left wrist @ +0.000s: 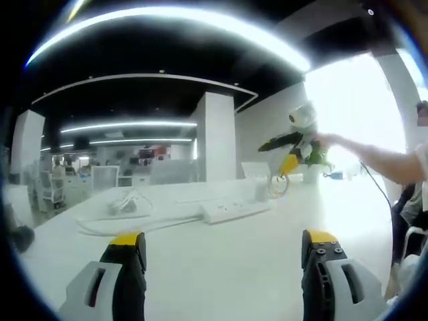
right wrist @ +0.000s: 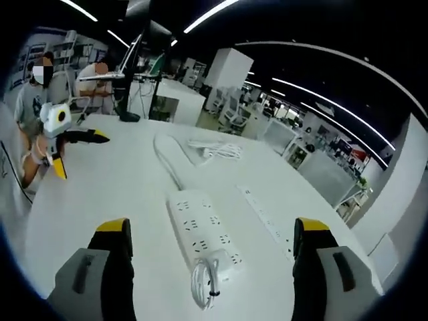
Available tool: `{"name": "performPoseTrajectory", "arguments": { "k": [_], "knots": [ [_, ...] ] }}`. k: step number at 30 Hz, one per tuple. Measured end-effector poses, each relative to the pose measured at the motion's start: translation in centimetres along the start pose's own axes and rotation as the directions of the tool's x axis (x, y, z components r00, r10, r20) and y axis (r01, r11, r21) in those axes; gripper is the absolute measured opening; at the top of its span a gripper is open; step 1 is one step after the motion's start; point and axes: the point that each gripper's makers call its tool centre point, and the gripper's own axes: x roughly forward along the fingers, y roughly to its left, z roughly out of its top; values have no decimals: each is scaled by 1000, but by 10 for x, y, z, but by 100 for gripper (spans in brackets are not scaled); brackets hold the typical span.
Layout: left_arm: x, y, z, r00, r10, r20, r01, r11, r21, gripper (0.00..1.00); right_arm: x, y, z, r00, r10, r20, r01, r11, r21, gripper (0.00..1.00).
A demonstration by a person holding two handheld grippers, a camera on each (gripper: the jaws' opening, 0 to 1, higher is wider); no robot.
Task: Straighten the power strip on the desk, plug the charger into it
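The white power strip (right wrist: 200, 227) lies on the white desk (right wrist: 120, 194), just beyond my open right gripper (right wrist: 210, 234). A tied bundle of white cable (right wrist: 206, 281) rests on the strip's near end. The strip's cord (right wrist: 164, 150) curves away toward the far side. A white charger with loose cable (right wrist: 217, 150) lies farther back. In the left gripper view the power strip (left wrist: 234, 210) lies across the desk ahead of my open left gripper (left wrist: 224, 247), with the charger (left wrist: 127, 200) to its left. Each gripper shows in the other's view, raised and open: the right gripper (left wrist: 277, 157) and the left gripper (right wrist: 81, 155).
A slim white socket bar (right wrist: 266, 215) lies to the right of the strip. A monitor stand (right wrist: 127, 100) stands at the desk's far edge, with seated people (right wrist: 93, 83) behind it. A person's arm (left wrist: 381, 157) reaches in from the right. Office desks and chairs fill the background.
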Motion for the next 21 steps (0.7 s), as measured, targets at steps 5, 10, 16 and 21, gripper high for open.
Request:
{"name": "performPoseTrajectory", "arguments": {
  "k": [5,10,16,21],
  "knots": [
    [2,-3,-1,1000,-7,-2,7,1000,0,99,-11,1,7,999,-19,49,17,999,27,100],
    [3,-4,-2,1000,-9,-5,9,1000,-1,99,-22,-3,8,995,-55,79,51,997,50,100],
    [4,-4,-1,1000,-11,-4,11,1000,1,99,-36,-1,13,985,-88,145,75,993,94,100],
    [4,-5,-1,1000,-14,-5,14,1000,2,99,-47,3,18,977,-100,189,76,989,131,100]
  ]
}}
